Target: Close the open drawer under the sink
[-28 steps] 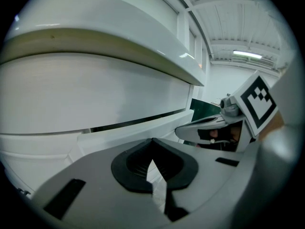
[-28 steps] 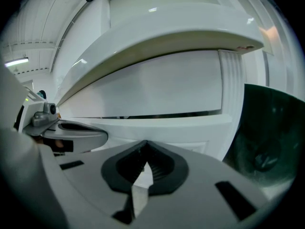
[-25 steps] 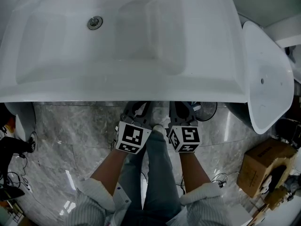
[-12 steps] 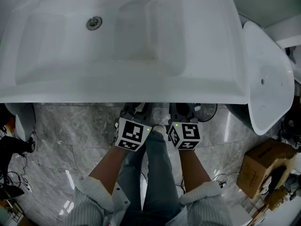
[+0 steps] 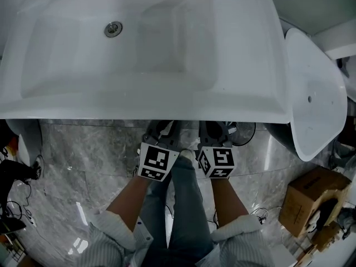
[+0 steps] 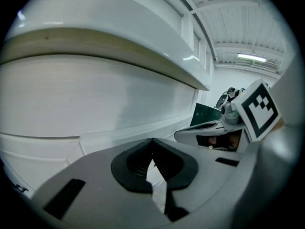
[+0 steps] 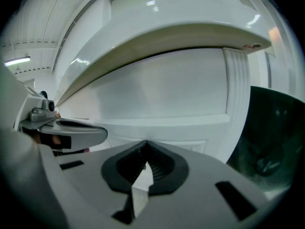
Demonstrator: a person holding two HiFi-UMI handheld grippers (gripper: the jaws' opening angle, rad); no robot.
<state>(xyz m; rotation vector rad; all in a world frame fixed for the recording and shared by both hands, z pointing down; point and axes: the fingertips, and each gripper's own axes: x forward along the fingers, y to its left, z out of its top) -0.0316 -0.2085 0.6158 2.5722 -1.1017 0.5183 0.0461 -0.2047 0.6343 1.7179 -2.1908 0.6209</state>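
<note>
From above, the white sink (image 5: 150, 43) hides the drawer beneath its front rim. In the gripper views a white drawer front (image 6: 95, 94) (image 7: 157, 89) fills the scene just beyond the jaws, under the overhanging sink rim (image 6: 100, 37) (image 7: 167, 30). My left gripper (image 5: 160, 129) (image 6: 152, 140) and right gripper (image 5: 216, 128) (image 7: 145, 142) reach side by side under the rim, close to the drawer front. Both have their black pads closed together with nothing between them. Whether the tips touch the front I cannot tell.
A second white basin (image 5: 314, 88) stands at the right, with a cardboard box (image 5: 311, 193) on the marble floor (image 5: 83, 149) below it. The person's legs (image 5: 186, 204) are between the two arms. Cables lie on the floor at left and right.
Almost nothing: both grippers edged slightly toward the cabinet half a second ago and are back at about the same spot.
</note>
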